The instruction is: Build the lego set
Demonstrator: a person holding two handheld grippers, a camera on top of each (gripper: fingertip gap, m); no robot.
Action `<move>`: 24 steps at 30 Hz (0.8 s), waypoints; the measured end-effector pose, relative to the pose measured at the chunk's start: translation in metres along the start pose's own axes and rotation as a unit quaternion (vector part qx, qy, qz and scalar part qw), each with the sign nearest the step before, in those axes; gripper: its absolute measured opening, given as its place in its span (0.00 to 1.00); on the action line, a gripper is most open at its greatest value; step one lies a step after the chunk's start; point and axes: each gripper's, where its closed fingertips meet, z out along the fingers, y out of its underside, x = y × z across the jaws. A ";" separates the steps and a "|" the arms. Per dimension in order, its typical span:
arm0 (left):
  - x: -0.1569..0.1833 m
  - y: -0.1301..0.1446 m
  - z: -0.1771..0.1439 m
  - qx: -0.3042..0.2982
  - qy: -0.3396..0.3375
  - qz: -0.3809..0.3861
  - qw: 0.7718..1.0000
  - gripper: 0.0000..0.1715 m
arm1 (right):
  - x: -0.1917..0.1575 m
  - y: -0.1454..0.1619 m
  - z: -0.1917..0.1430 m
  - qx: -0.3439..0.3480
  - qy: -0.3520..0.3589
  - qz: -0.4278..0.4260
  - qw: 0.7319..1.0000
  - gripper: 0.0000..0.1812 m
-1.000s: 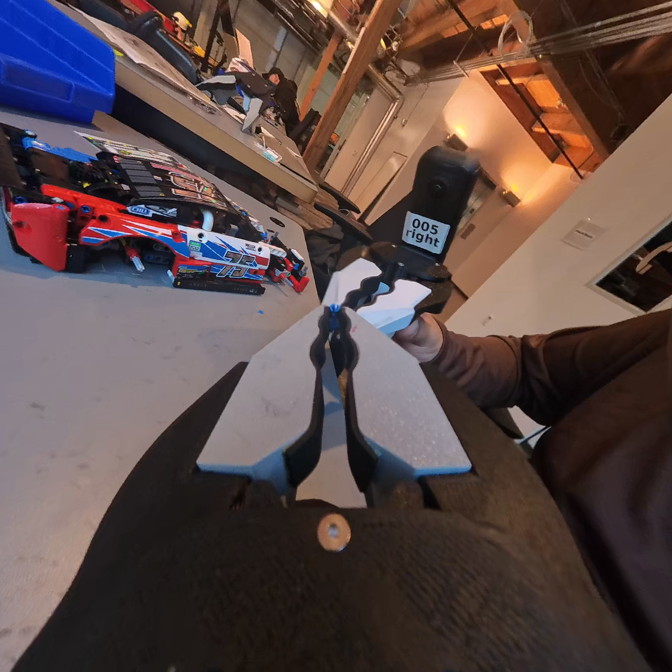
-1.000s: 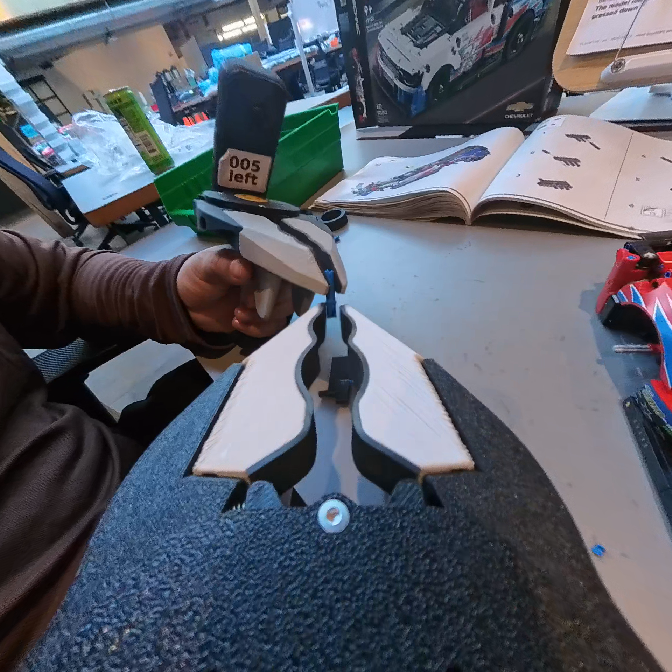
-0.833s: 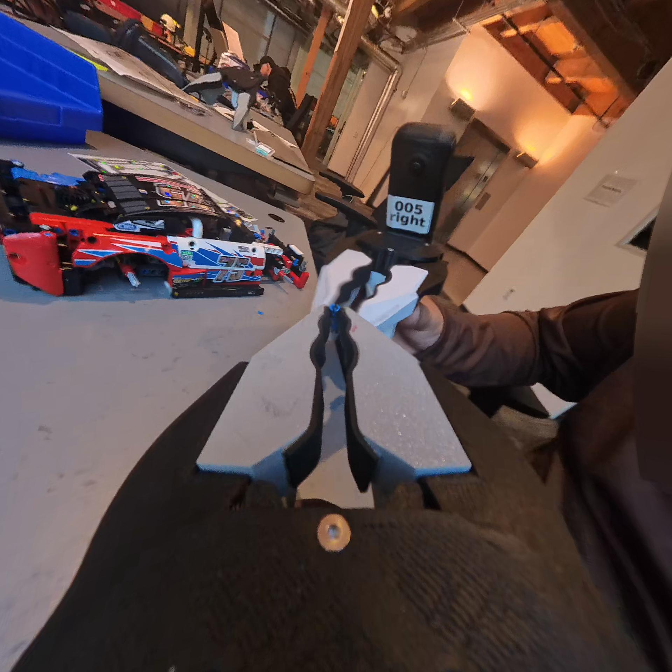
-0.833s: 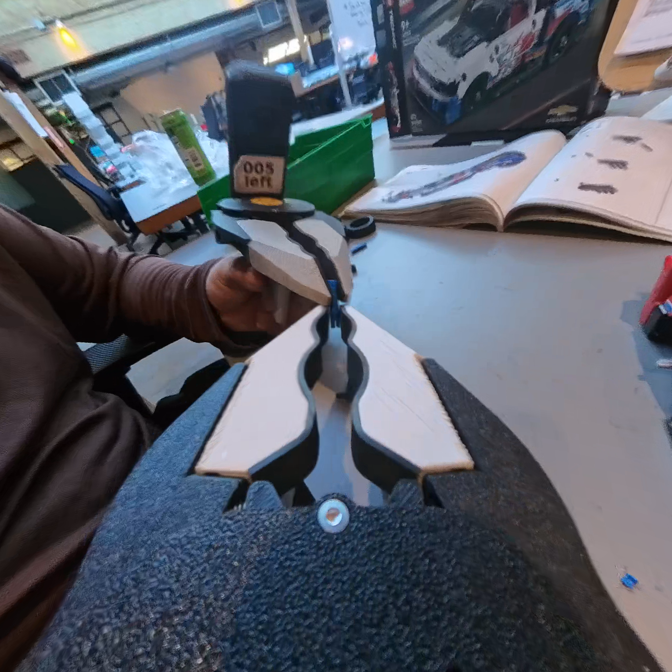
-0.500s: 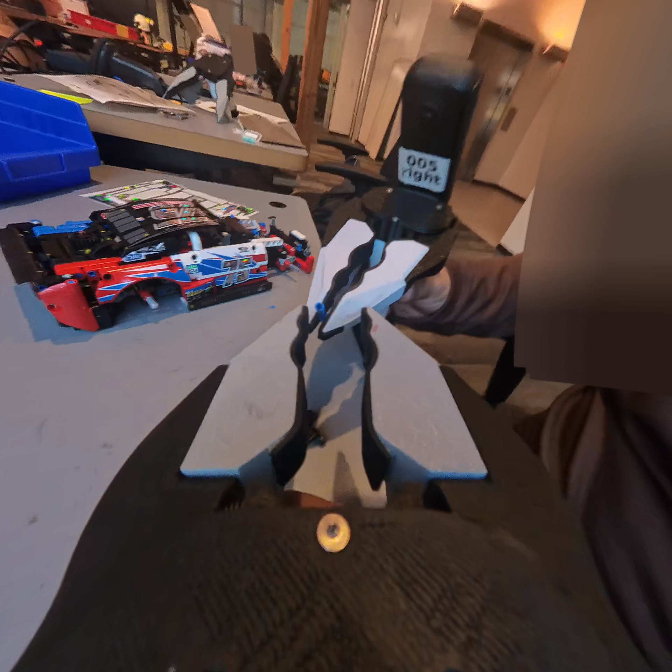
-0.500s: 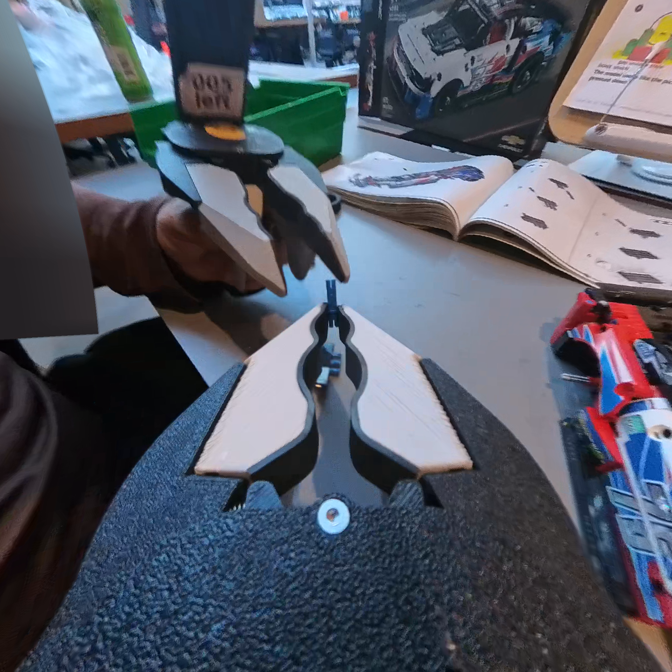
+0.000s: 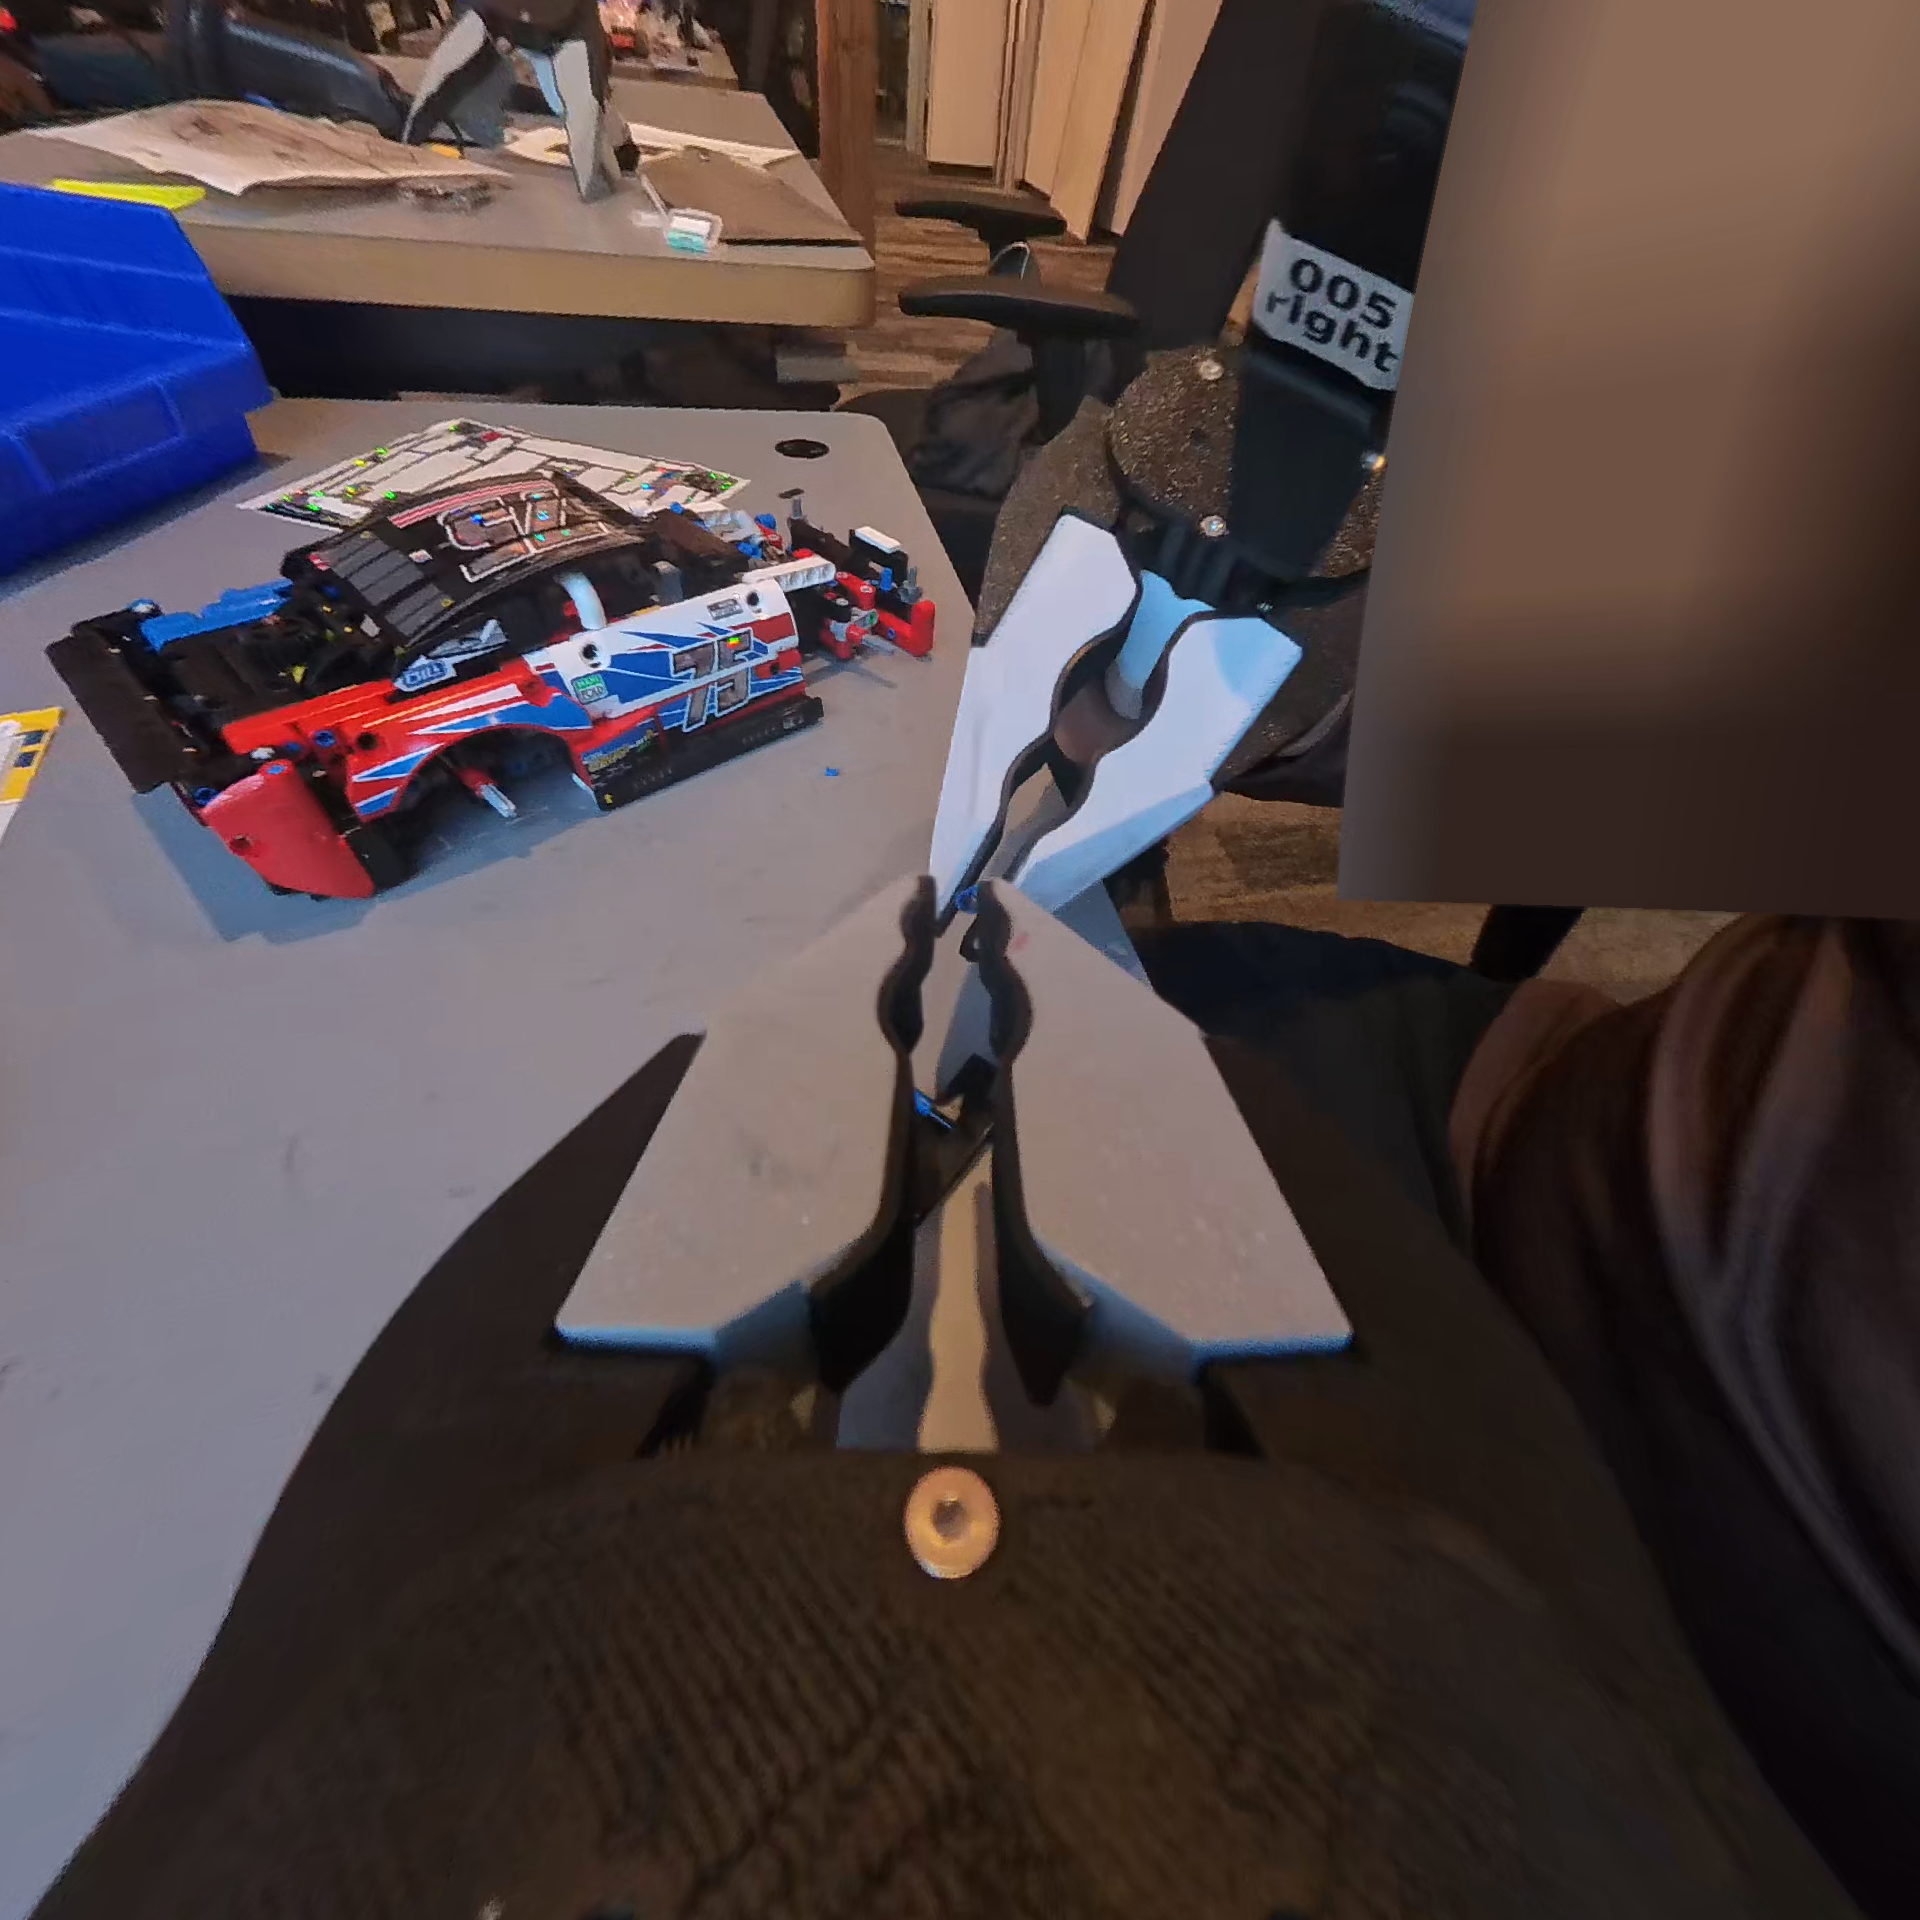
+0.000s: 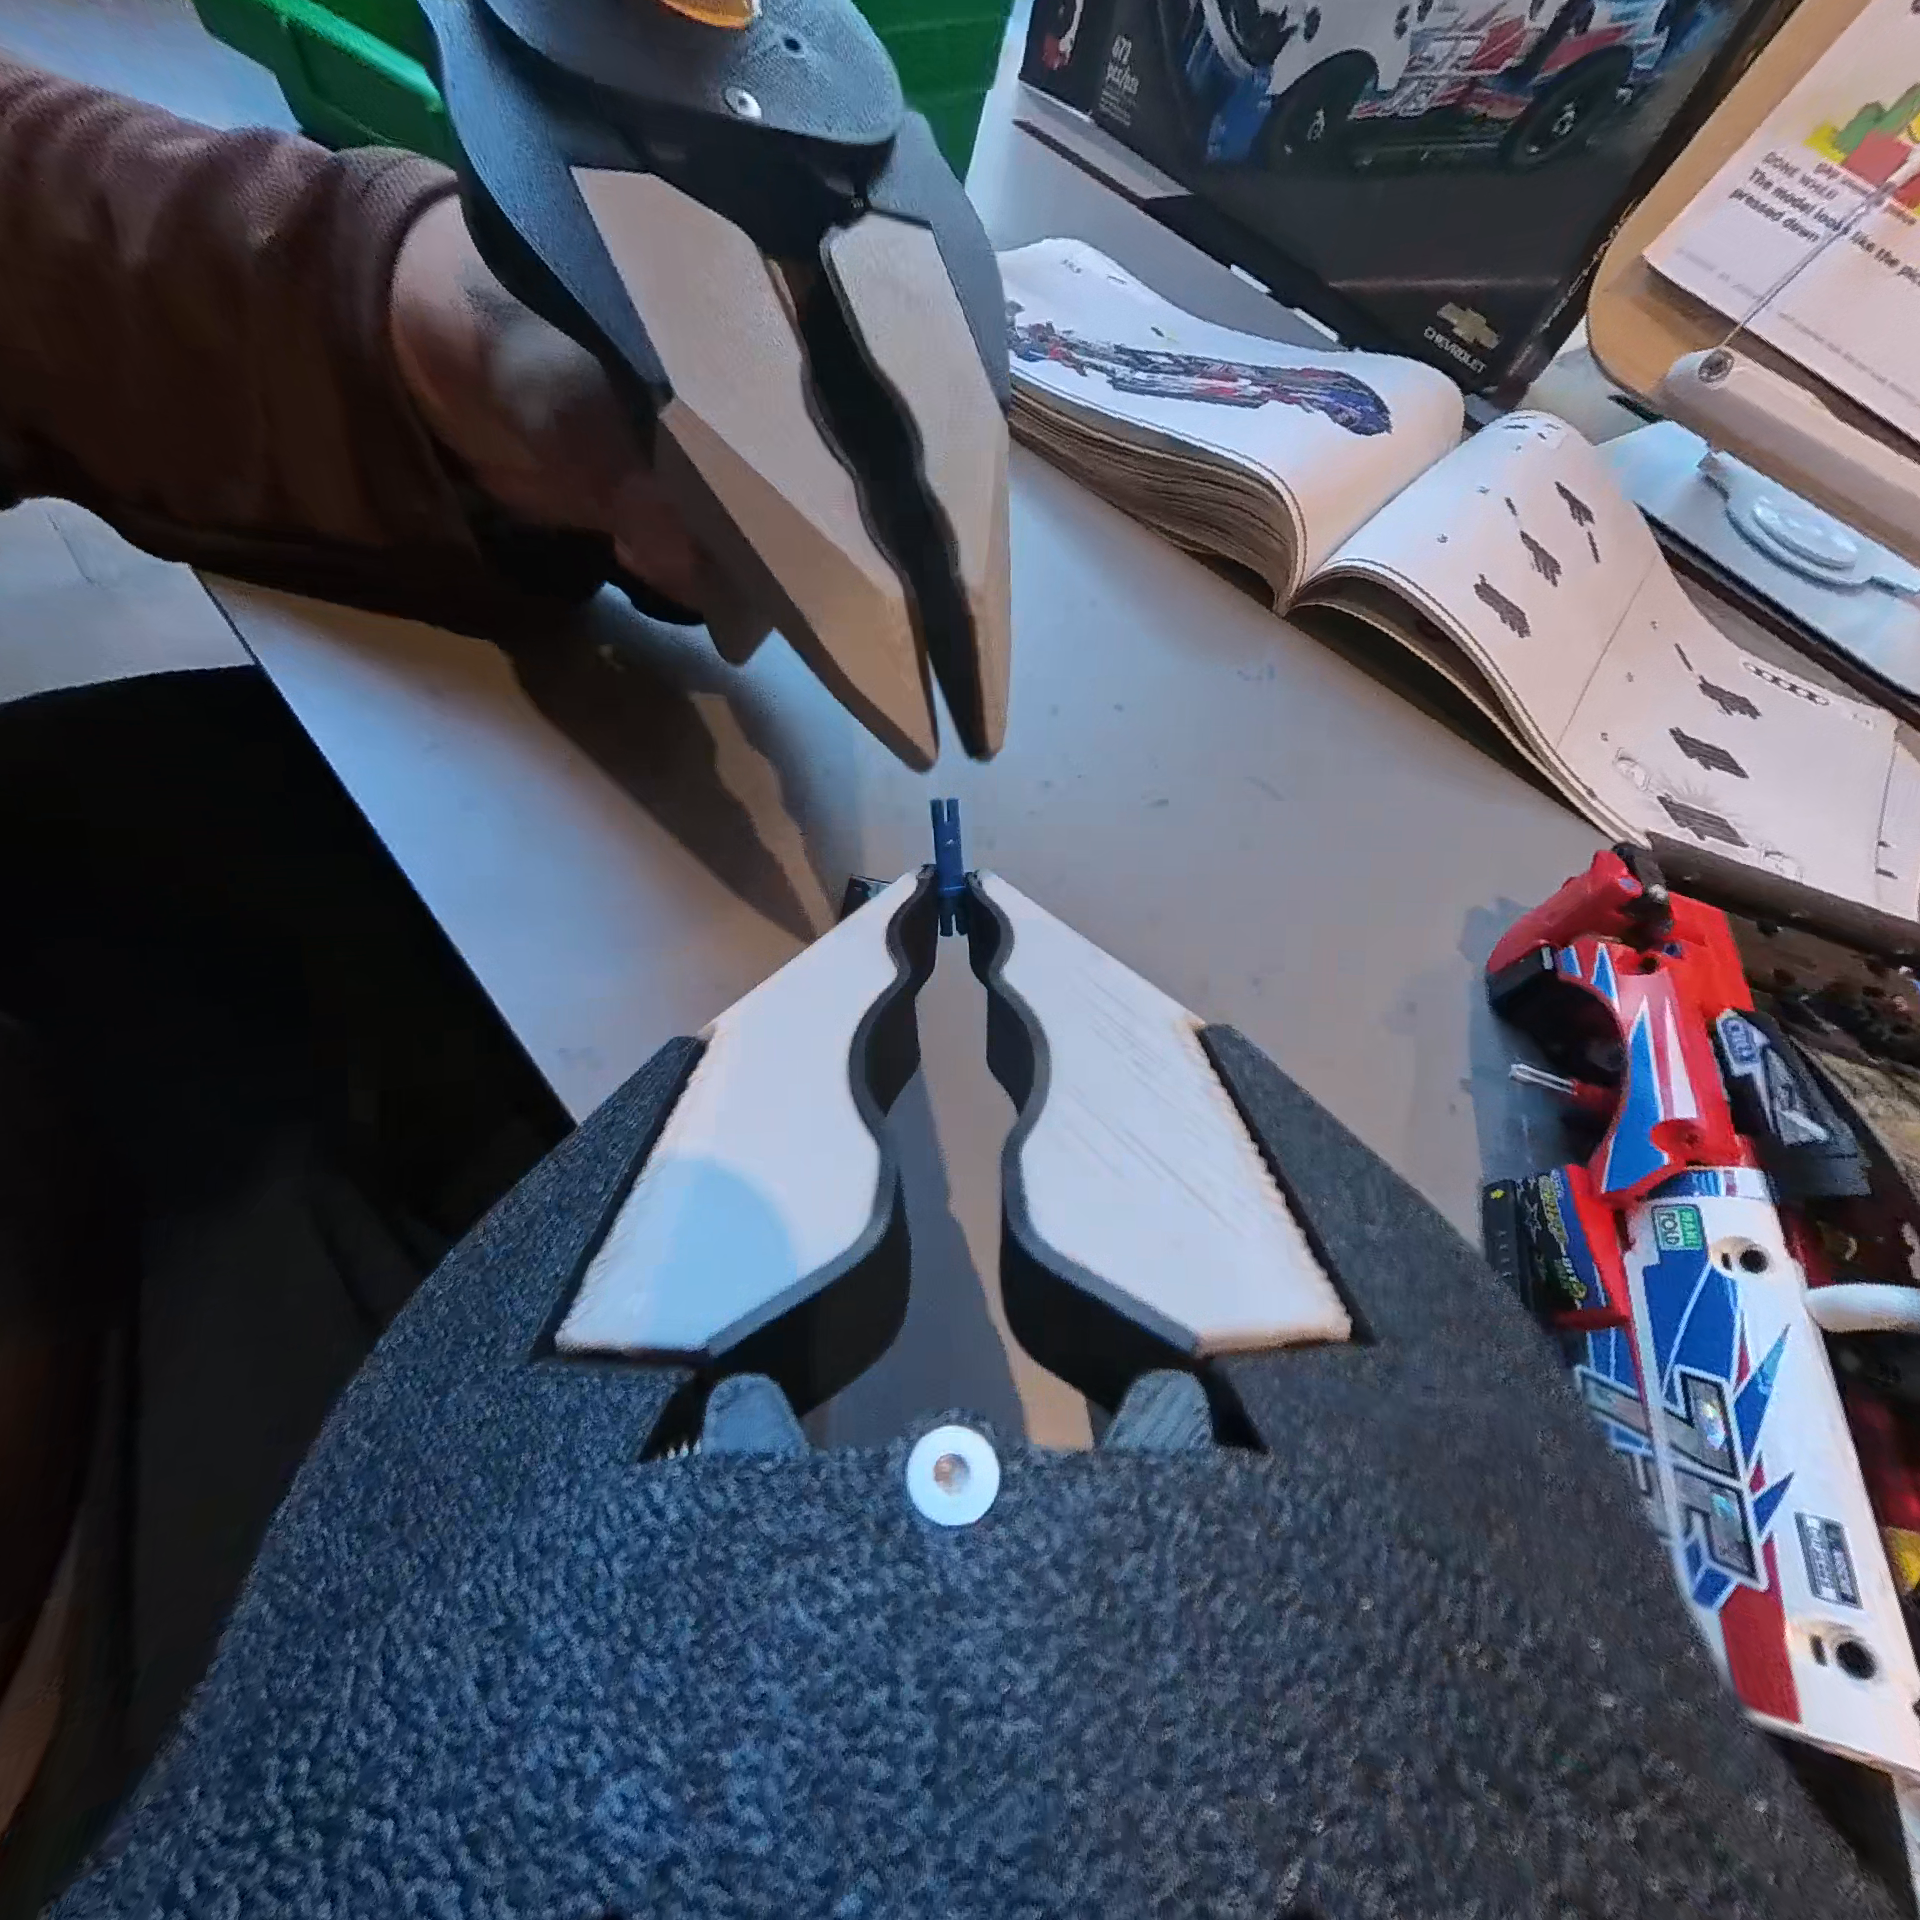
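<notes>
Change since earlier frames: the two grippers, then tip to tip on one piece, are now parted. Right gripper [image 8: 945, 883]: fingertips pinched on a small blue pin [image 8: 947, 844], centre frame, long axis running straight out beyond the tips. Left gripper [image 8: 954, 750]: just above the pin's free end, apart from it, narrowly parted, holding nothing visible. Pin points directly at that gap. Lego car [image 7: 488, 665]: on the grey table [image 7: 312, 1091], upper left, well apart.
</notes>
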 end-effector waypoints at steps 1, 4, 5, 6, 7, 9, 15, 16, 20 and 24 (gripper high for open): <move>0.003 0.002 0.002 -0.005 0.006 0.002 1.000 0.01 | -0.001 -0.001 0.000 0.001 0.001 -0.006 1.000 0.03; 0.005 0.006 0.004 -0.021 0.006 0.017 1.000 0.04 | -0.004 -0.003 0.001 -0.003 0.007 -0.020 1.000 0.02; 0.006 0.007 0.004 -0.023 0.005 0.022 0.999 0.04 | -0.004 -0.002 0.001 -0.006 0.007 -0.024 1.000 0.03; 0.006 0.007 0.004 -0.024 0.004 0.025 0.999 0.04 | -0.005 0.000 0.002 -0.010 0.008 -0.027 1.000 0.02; 0.007 0.008 0.005 -0.027 0.005 0.027 0.999 0.04 | -0.005 0.001 0.002 -0.013 0.009 -0.030 0.999 0.03; 0.007 0.011 0.006 -0.034 0.002 0.034 0.999 0.02 | -0.006 0.002 0.003 -0.016 0.008 -0.032 0.999 0.02; 0.008 0.014 0.006 -0.043 0.000 0.057 0.997 0.02 | -0.007 0.003 0.003 -0.018 0.001 -0.028 0.999 0.02; 0.008 0.015 0.006 -0.046 0.000 0.064 0.997 0.03 | -0.007 0.004 0.003 -0.018 -0.001 -0.026 1.000 0.02; 0.010 0.016 0.006 -0.050 -0.001 0.083 0.995 0.03 | -0.009 0.005 0.002 -0.017 -0.012 -0.018 1.000 0.02; 0.009 0.019 0.006 -0.057 -0.007 0.101 0.993 0.01 | -0.011 0.006 0.003 -0.022 -0.018 -0.022 0.999 0.02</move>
